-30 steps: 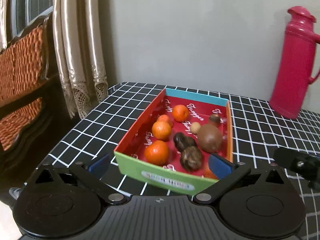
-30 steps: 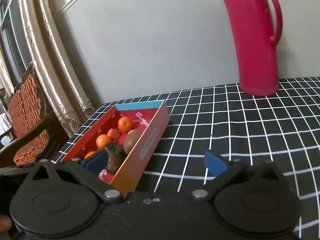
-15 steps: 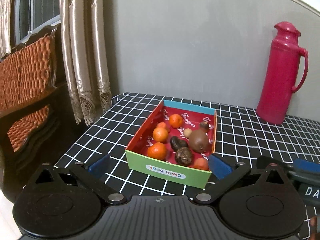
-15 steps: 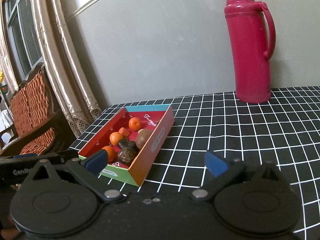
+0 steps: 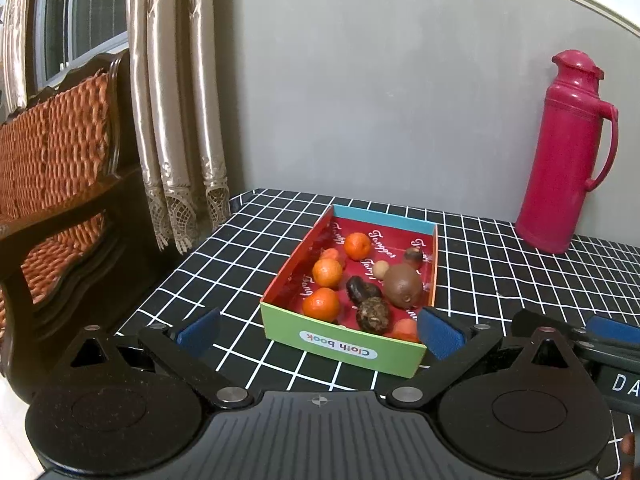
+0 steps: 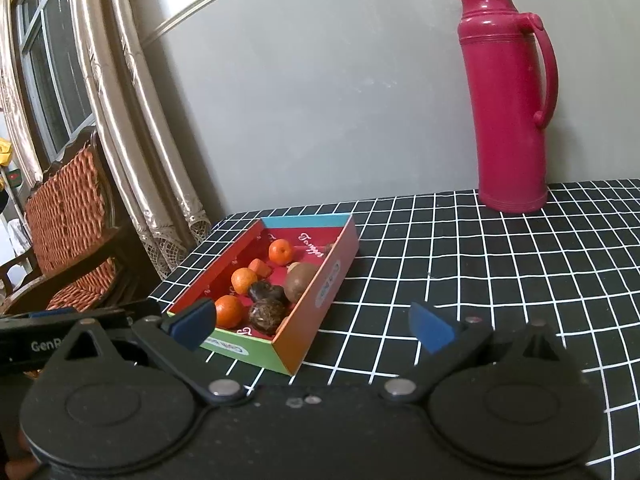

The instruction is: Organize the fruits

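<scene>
Facing my spread, empty left tongs (image 5: 318,330), the fruit box (image 5: 344,342) runs lengthwise straight ahead, left of my equally spread right tongs (image 6: 312,322).

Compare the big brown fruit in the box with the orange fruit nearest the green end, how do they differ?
The big brown fruit is dull brown and egg-shaped, while the orange fruit is bright orange and rounder. The brown fruit looks larger. It lies by the box's orange side wall; the orange fruit lies by the opposite red wall, closer to the green end. Both rest loose on the box's red floor, untouched by either gripper.
</scene>
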`<state>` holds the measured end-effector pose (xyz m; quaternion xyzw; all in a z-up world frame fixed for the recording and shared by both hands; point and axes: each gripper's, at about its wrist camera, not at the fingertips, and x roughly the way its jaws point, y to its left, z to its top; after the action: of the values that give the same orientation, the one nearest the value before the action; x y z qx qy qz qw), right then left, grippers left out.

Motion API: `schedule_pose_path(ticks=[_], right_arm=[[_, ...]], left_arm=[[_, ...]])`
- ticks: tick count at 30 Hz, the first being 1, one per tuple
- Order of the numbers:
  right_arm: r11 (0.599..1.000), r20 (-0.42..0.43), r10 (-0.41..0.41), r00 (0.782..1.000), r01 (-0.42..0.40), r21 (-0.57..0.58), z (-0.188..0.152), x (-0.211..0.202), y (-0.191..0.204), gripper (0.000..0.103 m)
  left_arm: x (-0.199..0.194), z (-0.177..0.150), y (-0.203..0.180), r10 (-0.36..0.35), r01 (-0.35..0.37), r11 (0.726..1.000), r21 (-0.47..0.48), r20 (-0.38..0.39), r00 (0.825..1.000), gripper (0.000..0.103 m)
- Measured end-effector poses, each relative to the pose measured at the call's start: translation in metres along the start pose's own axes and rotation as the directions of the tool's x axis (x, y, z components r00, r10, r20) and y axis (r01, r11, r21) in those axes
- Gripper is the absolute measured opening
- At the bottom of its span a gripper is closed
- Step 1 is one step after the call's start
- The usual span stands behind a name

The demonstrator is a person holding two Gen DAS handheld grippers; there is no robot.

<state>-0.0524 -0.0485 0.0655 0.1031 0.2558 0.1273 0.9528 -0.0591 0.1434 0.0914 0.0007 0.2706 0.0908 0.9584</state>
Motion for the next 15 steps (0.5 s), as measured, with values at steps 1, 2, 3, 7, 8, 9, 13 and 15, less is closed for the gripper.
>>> schedule_pose_path(ticks=[1, 2, 3, 7, 8, 9, 13, 15], right_arm=[[1.000, -0.001, 0.000, 1.000, 0.000, 0.001, -0.0001, 0.0002, -0.0003, 0.103], [1.000, -0.001, 0.001, 1.000, -0.001, 0.004, -0.0001, 0.0004, -0.0011, 0.103], [1.000, -0.002, 0.002, 1.000, -0.002, 0.003, 0.0000, 0.0005, -0.0016, 0.103], [1.000, -0.003, 0.003, 1.000, -0.003, 0.006, -0.0001, 0.0015, -0.0021, 0.103], [1.000, -0.003, 0.003, 1.000, -0.003, 0.007, -0.0001, 0.0015, -0.0020, 0.103], [1.000, -0.002, 0.003, 1.000, -0.003, 0.008, -0.0003, 0.0015, -0.0019, 0.103], [1.000, -0.004, 0.003, 1.000, -0.003, 0.008, -0.0004, 0.0016, -0.0019, 0.103], [1.000, -0.004, 0.004, 1.000, -0.003, 0.009, -0.0002, 0.0018, -0.0018, 0.103]], left_arm=[[0.0001, -0.0003, -0.0005, 0.000, 0.000, 1.000, 0.001, 0.000, 1.000, 0.103], [0.0005, -0.0005, -0.0007, 0.000, 0.000, 1.000, 0.002, 0.000, 1.000, 0.103], [0.0009, -0.0008, -0.0009, -0.001, 0.001, 1.000, 0.003, -0.001, 1.000, 0.103], [0.0011, -0.0008, -0.0021, -0.002, 0.002, 1.000, 0.002, -0.005, 1.000, 0.103], [0.0012, -0.0009, -0.0020, -0.002, 0.002, 1.000, 0.002, -0.004, 1.000, 0.103], [0.0012, -0.0011, -0.0024, -0.001, 0.001, 1.000, 0.002, -0.004, 1.000, 0.103], [0.0017, -0.0015, -0.0028, 0.000, 0.000, 1.000, 0.002, -0.006, 1.000, 0.103], [0.0024, -0.0018, -0.0031, 0.002, -0.002, 1.000, 0.003, -0.007, 1.000, 0.103]])
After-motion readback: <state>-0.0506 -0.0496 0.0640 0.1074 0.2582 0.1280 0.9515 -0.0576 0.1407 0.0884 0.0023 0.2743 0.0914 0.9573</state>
